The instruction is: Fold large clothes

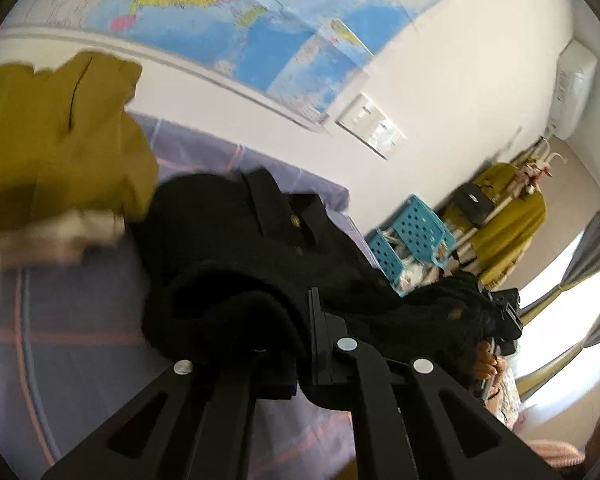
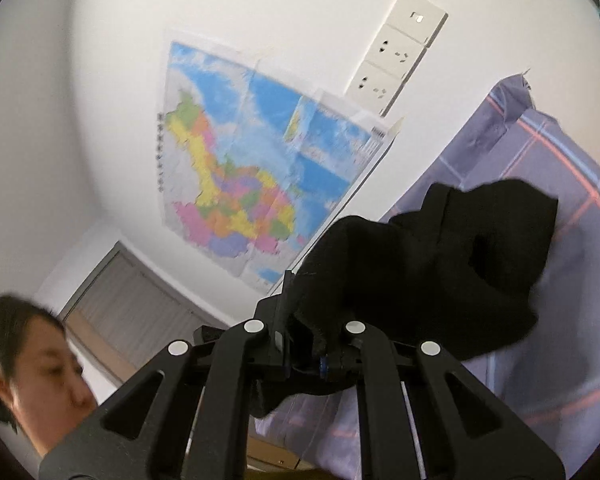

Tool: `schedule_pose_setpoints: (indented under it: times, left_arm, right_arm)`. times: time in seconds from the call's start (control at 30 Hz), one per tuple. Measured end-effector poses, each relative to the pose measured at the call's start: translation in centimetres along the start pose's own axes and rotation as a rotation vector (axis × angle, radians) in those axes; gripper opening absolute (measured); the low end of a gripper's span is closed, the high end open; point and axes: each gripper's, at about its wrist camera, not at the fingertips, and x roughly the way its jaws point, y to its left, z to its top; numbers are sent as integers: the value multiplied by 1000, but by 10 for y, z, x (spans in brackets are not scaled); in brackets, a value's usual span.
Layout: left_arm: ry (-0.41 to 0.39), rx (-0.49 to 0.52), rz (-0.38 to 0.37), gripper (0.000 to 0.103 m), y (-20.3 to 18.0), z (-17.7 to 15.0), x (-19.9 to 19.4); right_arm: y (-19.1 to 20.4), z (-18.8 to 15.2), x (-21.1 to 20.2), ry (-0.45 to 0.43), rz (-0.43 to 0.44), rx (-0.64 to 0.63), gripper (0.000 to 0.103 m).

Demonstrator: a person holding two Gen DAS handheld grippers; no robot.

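black knit cloth fills the middle of both views: it is the black cardigan (image 1: 260, 248), with small gold buttons on its front band. my left gripper (image 1: 300, 344) has its jaws closed tight on one thick fold of it, and the cloth hangs over the bed sheet (image 1: 80, 340), purple with pink lines. my right gripper (image 2: 308, 344) also pinches a bunch of the same cardigan (image 2: 440, 264) between its narrow jaws, and the rest drapes toward the sheet (image 2: 560, 320).

for writing, i can read nothing. the wall map (image 2: 240, 184) carries one column of characters along its edge, but they are too small and blurred. the socket panel (image 2: 396, 52) shows no label i can make out.

a mustard garment (image 1: 60, 140) at the left is cut by the picture edge and smeared. the blue basket (image 1: 412, 232) is half hidden behind the cardigan. in the left view the right gripper (image 1: 504, 316) is almost covered by cloth.
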Motion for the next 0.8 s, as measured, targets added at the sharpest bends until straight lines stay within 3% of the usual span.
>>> schedule_pose_setpoints:
  times: [0.17, 0.4, 0.6, 0.8]
  left_arm:
    - [43, 6, 65, 3, 9, 56, 32]
    - [145, -27, 154, 3, 33, 116, 108]
    - [220, -97, 210, 3, 64, 136, 154]
    - [244, -119, 249, 4, 78, 147, 181]
  right_arm:
    - [-22, 39, 34, -3, -60, 59, 10]
    - [-86, 85, 85, 21, -202, 187, 10]
    - [-135, 96, 114, 60, -298, 270, 10]
    - [-156, 101, 130, 83, -358, 294, 11]
